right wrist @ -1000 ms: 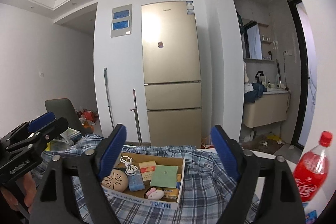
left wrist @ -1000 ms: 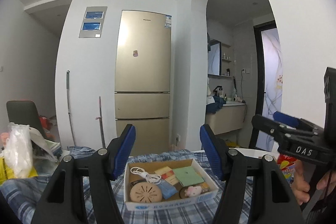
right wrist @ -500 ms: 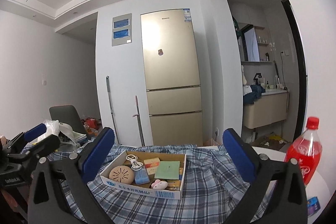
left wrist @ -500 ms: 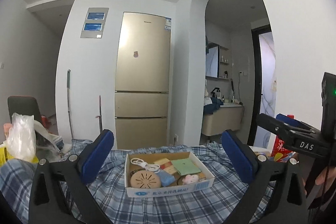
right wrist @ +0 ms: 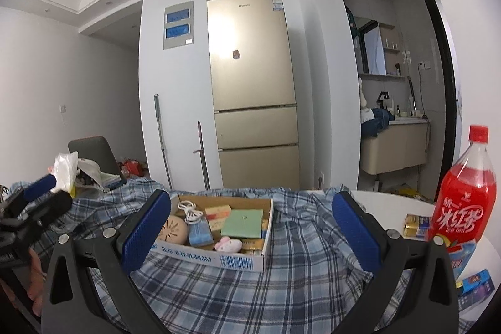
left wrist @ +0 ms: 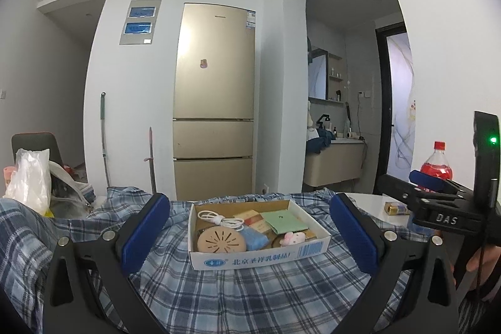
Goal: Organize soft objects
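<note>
A shallow cardboard box [left wrist: 260, 255] [right wrist: 241, 262] sits on a blue plaid cloth [left wrist: 250, 293] [right wrist: 297, 287] spread over the table. In it lie a small pink plush toy [left wrist: 292, 238] [right wrist: 228, 244], a white cable [left wrist: 222, 219], a round tan vented disc [left wrist: 220, 240], a blue pack [right wrist: 198, 232] and a green card [right wrist: 242, 219]. My left gripper [left wrist: 249, 235] is open and empty, just in front of the box. My right gripper [right wrist: 249, 235] is open and empty, in front of the box's right half.
A red drink bottle [right wrist: 463, 193] and small packs [right wrist: 415, 224] stand on the white table at right. A plastic bag and clutter [left wrist: 31, 180] lie at the left. A gold fridge [left wrist: 214, 127] and a washroom archway are behind.
Both grippers have opened wider and tilted down, so the box and cloth now fill more of each view. Nothing in the box has moved.
</note>
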Action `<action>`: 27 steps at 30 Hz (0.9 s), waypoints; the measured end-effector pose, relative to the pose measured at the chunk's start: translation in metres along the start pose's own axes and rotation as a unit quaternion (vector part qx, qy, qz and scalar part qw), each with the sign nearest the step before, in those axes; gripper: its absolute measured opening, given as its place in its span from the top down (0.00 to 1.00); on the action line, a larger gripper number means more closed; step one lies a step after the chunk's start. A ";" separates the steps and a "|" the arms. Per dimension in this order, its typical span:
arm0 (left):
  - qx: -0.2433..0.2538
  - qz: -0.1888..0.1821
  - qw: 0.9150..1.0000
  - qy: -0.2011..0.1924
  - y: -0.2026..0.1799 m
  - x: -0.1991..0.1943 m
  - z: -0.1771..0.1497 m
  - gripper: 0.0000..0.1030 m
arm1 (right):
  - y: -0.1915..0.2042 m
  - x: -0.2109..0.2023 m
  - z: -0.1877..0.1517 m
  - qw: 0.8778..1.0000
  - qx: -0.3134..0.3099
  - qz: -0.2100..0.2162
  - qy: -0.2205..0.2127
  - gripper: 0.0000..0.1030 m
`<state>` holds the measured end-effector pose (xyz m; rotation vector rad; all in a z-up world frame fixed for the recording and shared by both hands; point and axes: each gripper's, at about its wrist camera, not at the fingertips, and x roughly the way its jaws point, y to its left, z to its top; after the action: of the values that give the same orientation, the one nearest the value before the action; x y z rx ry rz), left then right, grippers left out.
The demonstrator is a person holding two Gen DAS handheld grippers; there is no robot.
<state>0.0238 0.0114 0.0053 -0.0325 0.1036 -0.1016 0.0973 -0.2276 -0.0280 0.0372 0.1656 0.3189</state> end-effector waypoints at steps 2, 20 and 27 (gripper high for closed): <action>0.005 0.002 1.000 -0.002 -0.002 -0.001 -0.001 0.00 | -0.001 0.000 -0.003 1.000 0.000 -0.006 0.003 0.00; 0.004 0.004 1.000 0.002 0.000 0.001 -0.003 0.00 | 0.003 -0.012 -0.003 1.000 -0.014 -0.003 -0.024 0.00; 0.005 0.009 1.000 -0.002 0.000 0.001 -0.004 0.00 | 0.005 -0.013 -0.003 1.000 -0.015 -0.004 -0.024 0.00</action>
<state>0.0244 0.0109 0.0015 -0.0210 0.0991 -0.0833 0.0835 -0.2269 -0.0285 0.0138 0.1133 0.3132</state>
